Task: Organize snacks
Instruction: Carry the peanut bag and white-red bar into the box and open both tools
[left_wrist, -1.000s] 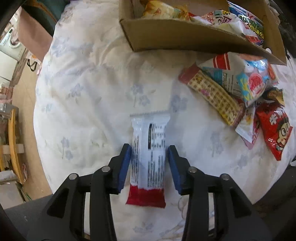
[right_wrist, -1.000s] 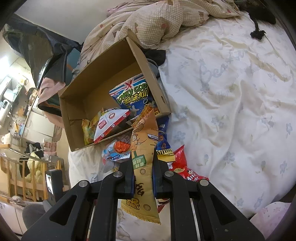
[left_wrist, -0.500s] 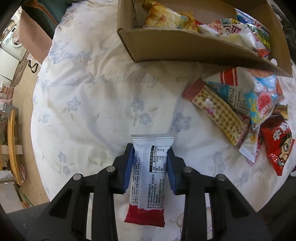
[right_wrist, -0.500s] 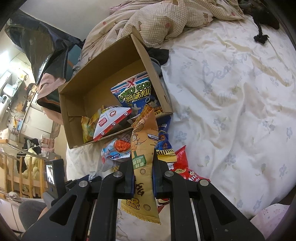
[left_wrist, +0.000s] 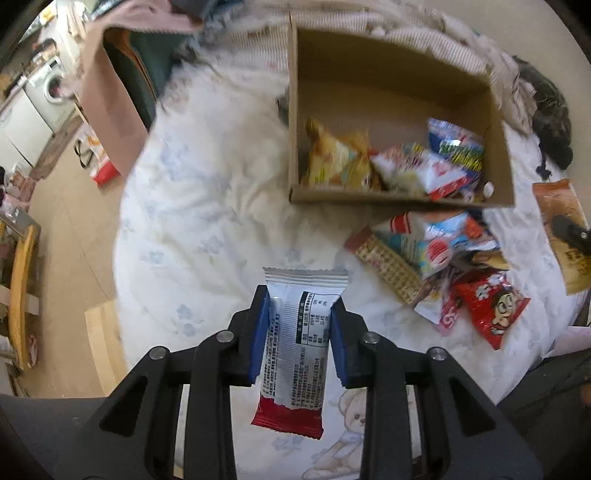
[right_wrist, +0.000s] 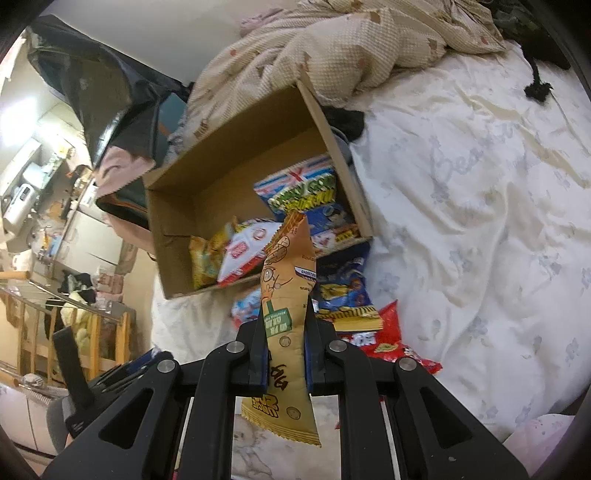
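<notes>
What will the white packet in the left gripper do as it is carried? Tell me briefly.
The white packet is probably light: it hangs clear of the bed between closing jaws of the left gripper. It looks fairly stiff, holding straight above and below the pads. Its glossy film may be slippery, so it could slide if the grip is loose.

box snacks (left_wrist: 399, 166) motion-blurred

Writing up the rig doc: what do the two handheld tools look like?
Both match: the left tool and right tool are matte black plastic linkages with silver round pivot pins and blue pads lining the inner finger faces. No cables, markings or sleeves show.
</notes>
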